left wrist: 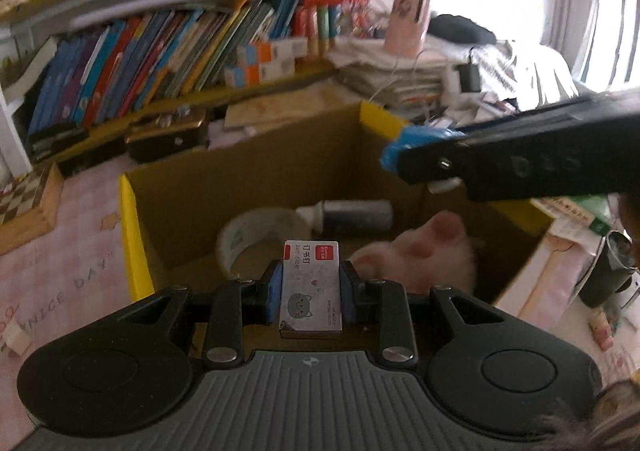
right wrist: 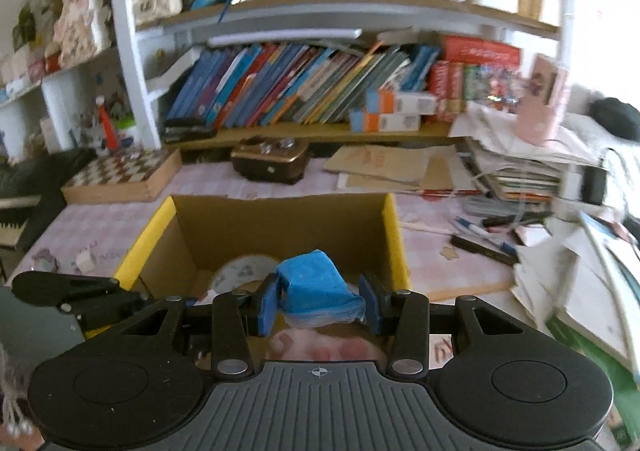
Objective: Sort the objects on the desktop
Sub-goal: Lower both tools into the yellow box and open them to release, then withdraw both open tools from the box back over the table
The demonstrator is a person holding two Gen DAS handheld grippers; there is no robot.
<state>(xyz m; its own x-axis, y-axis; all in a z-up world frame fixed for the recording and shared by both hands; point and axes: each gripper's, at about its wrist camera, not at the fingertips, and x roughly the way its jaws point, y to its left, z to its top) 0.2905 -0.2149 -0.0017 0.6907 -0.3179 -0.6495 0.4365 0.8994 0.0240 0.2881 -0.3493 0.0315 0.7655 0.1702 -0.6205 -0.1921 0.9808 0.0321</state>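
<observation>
Over the open brown cardboard box with yellow flap edges [left wrist: 132, 235], nearest the left camera, the left gripper [left wrist: 311, 291] held a small white staple box printed with a grey cat face [left wrist: 311, 287], jaws closed narrowly on its two long sides. It looked light and stiff, though thin card could crush under a hard squeeze, so the flat side faces seemed the right place to hold it. The right gripper [right wrist: 320, 301] had its jaws pressed on a crumpled blue wrapped bundle [right wrist: 318, 285], apparently soft and light, gripped across its middle. Below them inside the box lay a pink plush toy [left wrist: 424, 255], a roll of clear tape [left wrist: 256, 235] and, farther back, a dark bottle with a white cap [left wrist: 352, 213]. Beyond the box, the pink checked surface [right wrist: 432, 247] carried a wooden chessboard case [right wrist: 124, 175].
</observation>
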